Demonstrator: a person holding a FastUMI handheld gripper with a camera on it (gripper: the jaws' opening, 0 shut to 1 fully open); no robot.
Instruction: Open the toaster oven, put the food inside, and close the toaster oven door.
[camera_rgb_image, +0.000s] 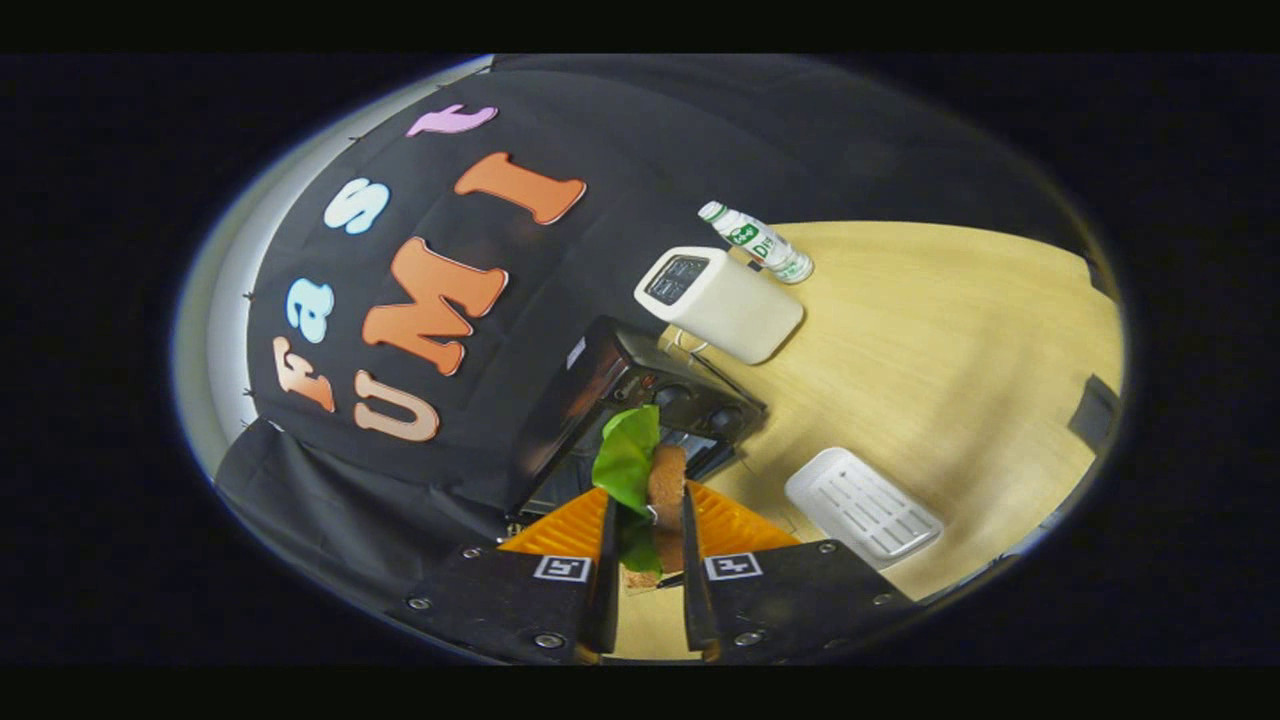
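Observation:
My gripper (646, 520) is shut on the food, a sandwich (665, 490) with a brown bread slice and a green lettuce leaf (627, 455) sticking out past the orange fingers (740, 520). Just beyond the food stands the black toaster oven (620, 400) on the wooden table, seen tilted. Its door (690, 455) looks dropped open towards me, with the knobs (673, 395) beside the opening. The sandwich hides much of the oven's mouth.
A white pop-up toaster (720, 300) stands beyond the oven, with a white bottle (757, 240) behind it. A white ribbed tray (862, 505) lies on the wooden table (950, 350) beside my fingers. Black cloth walls close the far side.

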